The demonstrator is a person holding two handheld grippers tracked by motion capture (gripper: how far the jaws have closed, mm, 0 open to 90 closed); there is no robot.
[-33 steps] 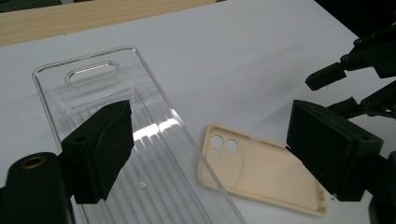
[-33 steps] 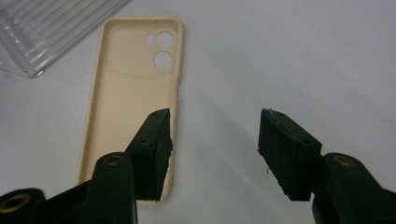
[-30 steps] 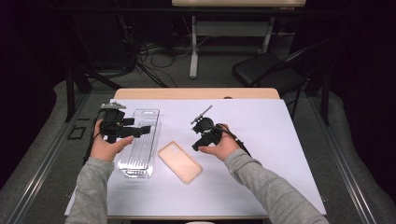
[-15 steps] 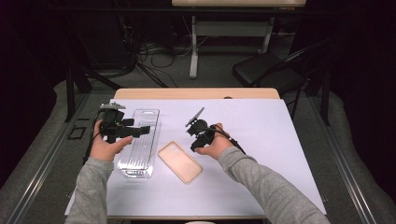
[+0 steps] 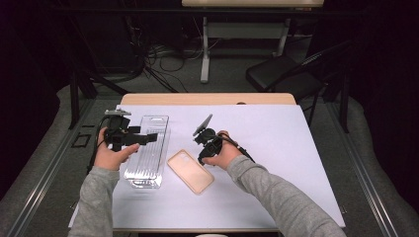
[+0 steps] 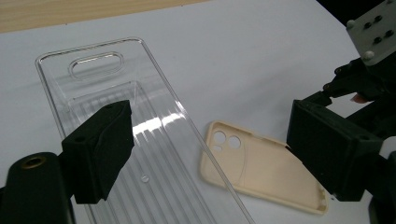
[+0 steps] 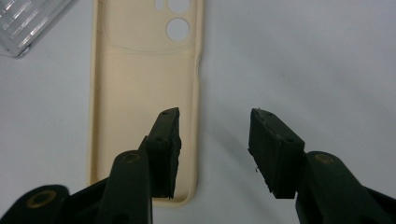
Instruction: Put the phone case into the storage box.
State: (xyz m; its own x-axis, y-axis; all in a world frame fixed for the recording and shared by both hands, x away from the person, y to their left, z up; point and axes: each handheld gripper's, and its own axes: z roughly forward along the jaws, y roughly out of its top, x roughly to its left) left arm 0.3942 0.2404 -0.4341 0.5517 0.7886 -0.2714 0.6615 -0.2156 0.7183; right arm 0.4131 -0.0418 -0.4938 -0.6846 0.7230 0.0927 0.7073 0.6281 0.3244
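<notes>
Right gripper [image 7: 212, 140] jaws have just been closing, now part spread astride the beige phone case's [image 5: 190, 171] edge, probably not touching. Left gripper [image 6: 205, 154] spread wide over clear tray [image 5: 148, 153] on table [image 5: 276, 148].

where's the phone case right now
In the high view the beige phone case lies flat on the white table cover, just right of the clear plastic tray, with the right claw at its right edge.

grey sleeves [image 5: 276, 197], black grippers with brass screws [image 7: 41, 198]
</notes>
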